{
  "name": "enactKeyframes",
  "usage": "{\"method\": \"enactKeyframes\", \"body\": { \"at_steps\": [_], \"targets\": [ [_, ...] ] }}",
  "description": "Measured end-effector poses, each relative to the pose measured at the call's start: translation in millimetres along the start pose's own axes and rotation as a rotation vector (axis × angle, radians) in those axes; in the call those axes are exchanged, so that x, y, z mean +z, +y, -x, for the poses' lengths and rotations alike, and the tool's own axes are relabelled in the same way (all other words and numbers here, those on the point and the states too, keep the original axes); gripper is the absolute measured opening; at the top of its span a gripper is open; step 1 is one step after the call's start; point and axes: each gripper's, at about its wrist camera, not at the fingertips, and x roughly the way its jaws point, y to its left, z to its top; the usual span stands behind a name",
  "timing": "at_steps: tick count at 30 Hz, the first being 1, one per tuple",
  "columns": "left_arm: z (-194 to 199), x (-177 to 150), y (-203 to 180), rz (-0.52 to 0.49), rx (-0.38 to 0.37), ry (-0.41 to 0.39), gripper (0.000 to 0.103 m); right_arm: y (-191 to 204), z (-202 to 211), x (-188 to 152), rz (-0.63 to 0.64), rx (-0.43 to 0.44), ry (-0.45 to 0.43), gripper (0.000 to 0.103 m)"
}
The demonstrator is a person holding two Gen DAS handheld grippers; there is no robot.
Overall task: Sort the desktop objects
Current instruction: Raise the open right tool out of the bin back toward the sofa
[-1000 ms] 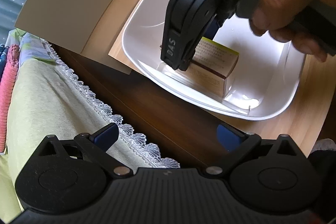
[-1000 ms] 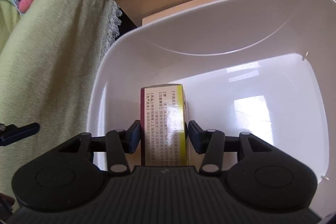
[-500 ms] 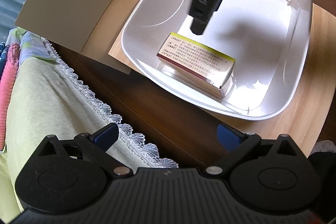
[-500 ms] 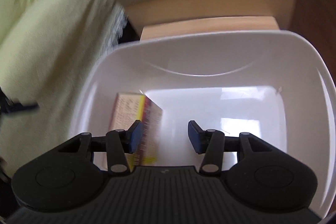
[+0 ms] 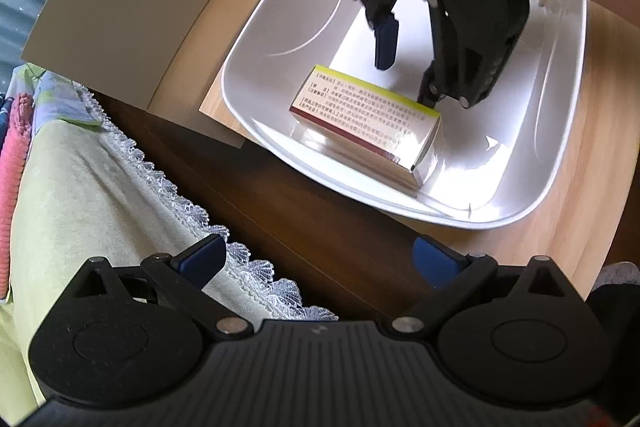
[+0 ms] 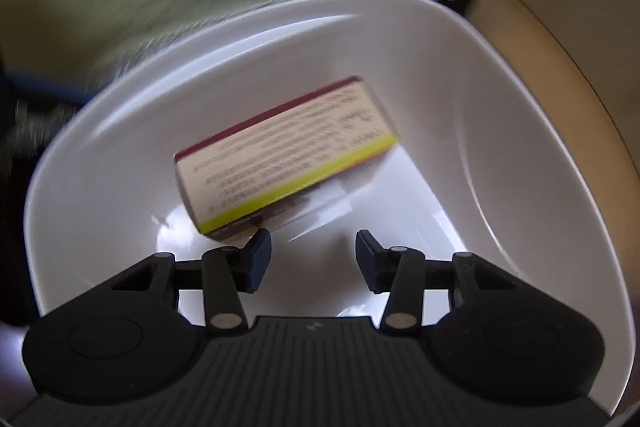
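Medicine box dropped in the white basin, both tongs empty

The right gripper (image 6: 313, 251) hangs with jaws apart just beside the printed box (image 5: 366, 119), which lies flat in the basin (image 5: 560, 131); to finish well, lift straight up so the near pad clears the box's yellow edge. The left gripper (image 5: 320, 261) waits spread wide and empty over the dark tabletop (image 5: 320, 227). A second ago the box stood between the right pads; now it lies free and the right gripper has swung round

You see a glossy white plastic tub (image 5: 256, 75) holding a shiny film-wrapped paper box (image 5: 360, 115), on matt wood (image 5: 580, 195); lace-edged cloth (image 5: 100, 187) at 9 o'clock.
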Motion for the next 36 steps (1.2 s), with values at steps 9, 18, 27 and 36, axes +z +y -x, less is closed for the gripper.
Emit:
{"method": "enactKeyframes", "body": {
  "at_steps": [9, 18, 27, 36],
  "targets": [
    [-3.0, 1.3, 1.4, 0.003, 0.001, 0.002, 0.101, 23.0, -9.2, 15.8, 0.35, -0.07, 0.032, 0.039],
    [-2.5, -0.1, -0.5, 0.001, -0.003, 0.012, 0.101, 29.1, -13.8, 8.9, 0.343, -0.093, 0.023, 0.039],
    [-5.9, -2.7, -1.0, 0.001, -0.003, 0.013, 0.101, 28.2, 0.3, 3.0, 0.228, -0.218, -0.023, 0.04],
    [9.7, -10.5, -1.1, 0.029, 0.06, -0.04, 0.101, 27.6, 61.8, 1.5, -0.026, -0.307, -0.149, 0.042]
  ]
}}
